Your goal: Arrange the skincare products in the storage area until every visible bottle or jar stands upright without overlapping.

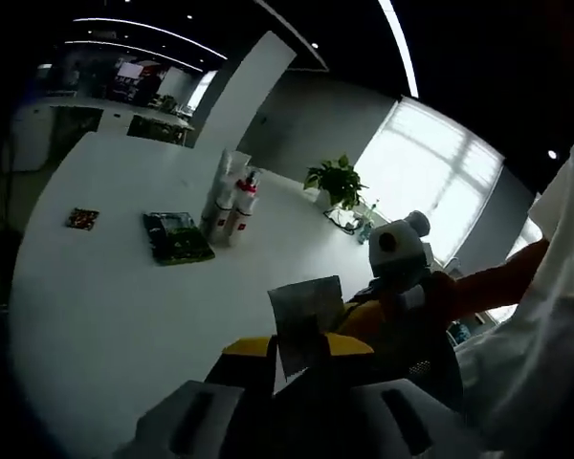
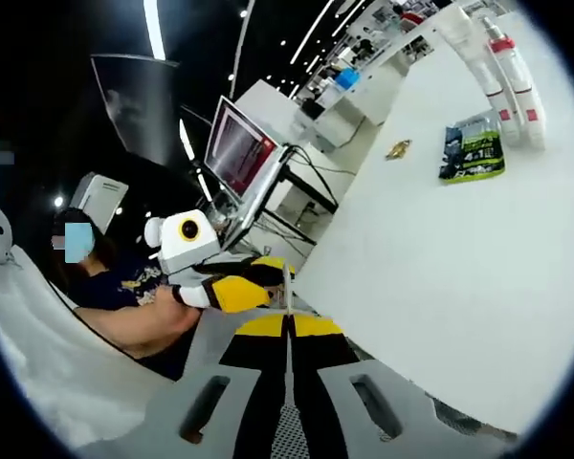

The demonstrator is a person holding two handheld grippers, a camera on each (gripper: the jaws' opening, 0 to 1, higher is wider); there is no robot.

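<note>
Left gripper view: a broad white table [image 1: 105, 287] under a dark ceiling with long light strips [image 1: 399, 48]; a grey wall, a white slanted column [image 1: 244, 91] and a bright window [image 1: 430, 172] behind. Far across the table, a cluster of white skincare bottles [image 1: 231, 206] with red bands stands upright, close together; just beside them lies a flat dark-green packet [image 1: 177, 239], and well apart from it a small dark sachet [image 1: 81, 219]. A potted plant [image 1: 337, 182] stands at the far edge. The left gripper [image 1: 301, 359], yellow-and-black at the tips, has its jaws pressed on a pale sheet of paper [image 1: 304, 320]. The right gripper [image 1: 402, 287] enters from the right, held by a person's hand; a white sleeve [image 1: 545, 316] is alongside. Right gripper view: the same white table [image 2: 440, 277] runs away at a steep tilt. The skincare bottles [image 2: 502, 72] stand at its far end, the green packet [image 2: 474, 150] just beside them, the small sachet [image 2: 398, 148] apart. Beyond the table edge are a monitor [image 2: 239, 148], desks and shelving, and ceiling light strips [image 2: 155, 29]. The right gripper [image 2: 289, 330] has its jaws together, a thin pale edge between them; whether this is the paper cannot be told. The left gripper [image 2: 220, 287] comes in from the left.
</note>
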